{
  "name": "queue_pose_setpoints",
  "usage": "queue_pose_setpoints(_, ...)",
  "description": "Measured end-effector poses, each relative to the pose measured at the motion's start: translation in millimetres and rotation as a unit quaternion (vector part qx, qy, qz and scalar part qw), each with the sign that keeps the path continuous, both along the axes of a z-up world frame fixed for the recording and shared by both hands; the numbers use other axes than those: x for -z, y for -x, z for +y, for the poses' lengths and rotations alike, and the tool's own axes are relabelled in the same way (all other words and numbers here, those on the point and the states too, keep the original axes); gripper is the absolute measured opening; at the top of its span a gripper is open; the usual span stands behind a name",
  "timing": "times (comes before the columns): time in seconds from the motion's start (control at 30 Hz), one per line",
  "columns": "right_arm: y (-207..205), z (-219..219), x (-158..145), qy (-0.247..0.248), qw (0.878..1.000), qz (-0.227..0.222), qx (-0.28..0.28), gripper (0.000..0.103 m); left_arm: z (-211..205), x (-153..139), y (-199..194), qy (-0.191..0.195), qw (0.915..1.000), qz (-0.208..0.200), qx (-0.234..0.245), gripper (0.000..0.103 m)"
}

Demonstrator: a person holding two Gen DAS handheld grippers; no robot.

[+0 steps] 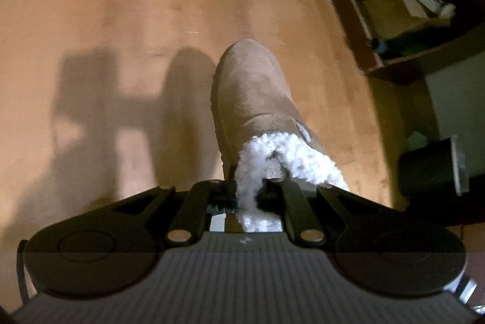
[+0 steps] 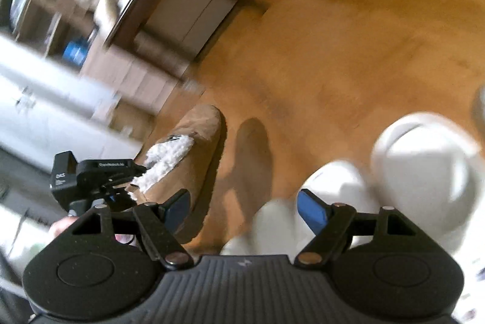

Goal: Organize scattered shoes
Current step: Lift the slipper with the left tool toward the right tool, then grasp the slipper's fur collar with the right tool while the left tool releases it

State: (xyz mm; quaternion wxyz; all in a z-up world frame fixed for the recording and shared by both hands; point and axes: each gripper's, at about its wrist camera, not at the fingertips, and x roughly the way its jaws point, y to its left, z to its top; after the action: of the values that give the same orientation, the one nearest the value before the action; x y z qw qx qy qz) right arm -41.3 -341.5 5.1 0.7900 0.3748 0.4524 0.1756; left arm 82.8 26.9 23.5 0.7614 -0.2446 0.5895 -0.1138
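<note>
Left wrist view: the left gripper (image 1: 247, 196) has its fingers pinched shut on the fleece collar of a tan boot (image 1: 251, 99), which hangs toe-forward above the wooden floor (image 1: 121, 21) with its shadow beside it. To carry it well, the hold on that soft collar should stay firm and the boot should travel level, since a grip on fleece alone could slip (the boot's weight all hangs ahead of the pinch). Beyond the boot's toe and off to one side stands a dark open shelf unit (image 1: 403, 30) with papers inside, and a black cylinder (image 1: 430, 166) sits near the boot's collar side; both could snag a swinging toe. In the right wrist view the right gripper (image 2: 242, 210) stands wide with nothing between its blue fingers (image 2: 312, 210). Next to the boot there lie white shapes (image 2: 418, 160), possibly pale shoes, though blur makes that uncertain.
</note>
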Motion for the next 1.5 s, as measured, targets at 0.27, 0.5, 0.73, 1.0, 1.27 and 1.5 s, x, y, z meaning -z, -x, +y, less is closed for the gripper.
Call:
queue_pose_setpoints(0.27, 7.5, 94.5, -13.3, -0.038, 0.991, 0.032, -0.121, 0.080, 111.0, -19.2, 83.6, -0.015, 0.9977, 0.010, -0.066, 0.007)
queue_pose_setpoints(0.5, 32.4, 191.2, -17.5, 0.029, 0.973, 0.045, -0.224, 0.080, 200.8, 14.9, 153.4, -0.001, 0.9897, 0.017, -0.142, 0.007)
queue_pose_setpoints(0.73, 42.1, 283.3, -33.8, 0.134, 0.939, 0.020, -0.315, 0.079, 229.3, 92.3, 168.1, -0.048, 0.9792, 0.044, -0.192, 0.015)
queue_pose_setpoints(1.0, 39.9, 392.4, -56.2, 0.295, 0.829, 0.020, -0.475, 0.079, 231.0, 105.6, 185.3, -0.002, 0.9793, 0.102, -0.175, 0.079)
queue_pose_setpoints(1.27, 23.8, 458.2, -6.9, 0.354, 0.790, 0.033, -0.499, 0.079, 251.4, 85.0, 202.5, 0.014, 0.9853, 0.081, -0.150, 0.084)
queue_pose_setpoints(1.5, 9.2, 455.5, 49.3, 0.350, 0.801, 0.105, -0.474, 0.075, 250.5, 88.8, 205.1, -0.022, 0.9901, 0.085, -0.109, 0.084)
